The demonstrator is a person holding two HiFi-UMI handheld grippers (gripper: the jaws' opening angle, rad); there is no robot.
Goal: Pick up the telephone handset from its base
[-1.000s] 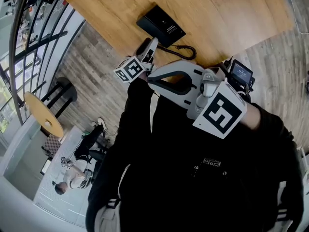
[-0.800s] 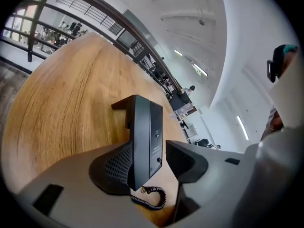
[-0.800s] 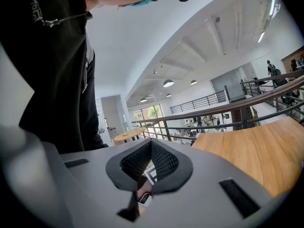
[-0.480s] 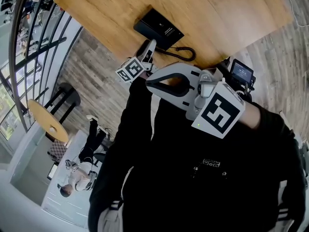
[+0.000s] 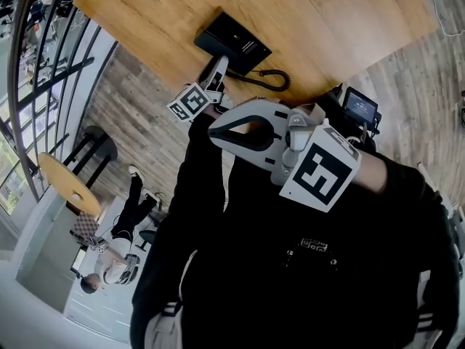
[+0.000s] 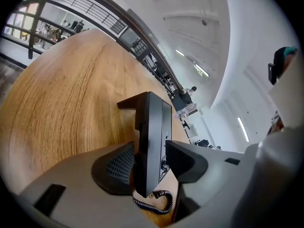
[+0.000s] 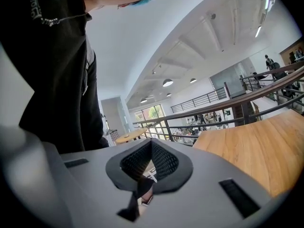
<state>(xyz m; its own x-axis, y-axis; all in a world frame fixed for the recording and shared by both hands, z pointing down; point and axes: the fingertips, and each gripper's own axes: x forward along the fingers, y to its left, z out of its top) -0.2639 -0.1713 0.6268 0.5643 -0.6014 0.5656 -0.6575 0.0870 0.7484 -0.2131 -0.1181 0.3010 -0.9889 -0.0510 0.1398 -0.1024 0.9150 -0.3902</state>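
The left gripper (image 6: 151, 161) is open moderately wide and straddles the black telephone standing on the wooden table (image 5: 327, 20). The handset (image 6: 142, 144) seems to lie on its base (image 5: 232, 41), and whether either pad touches it is unclear. The coiled cord (image 5: 270, 81) curls just beside it. White print on the base is too small to read. The right gripper (image 7: 145, 174) is closed and empty, held near the person's chest.

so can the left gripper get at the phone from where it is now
Likely yes: the left gripper is open with the telephone lined up between its jaws, and only the coiled cord lies near it on the table.
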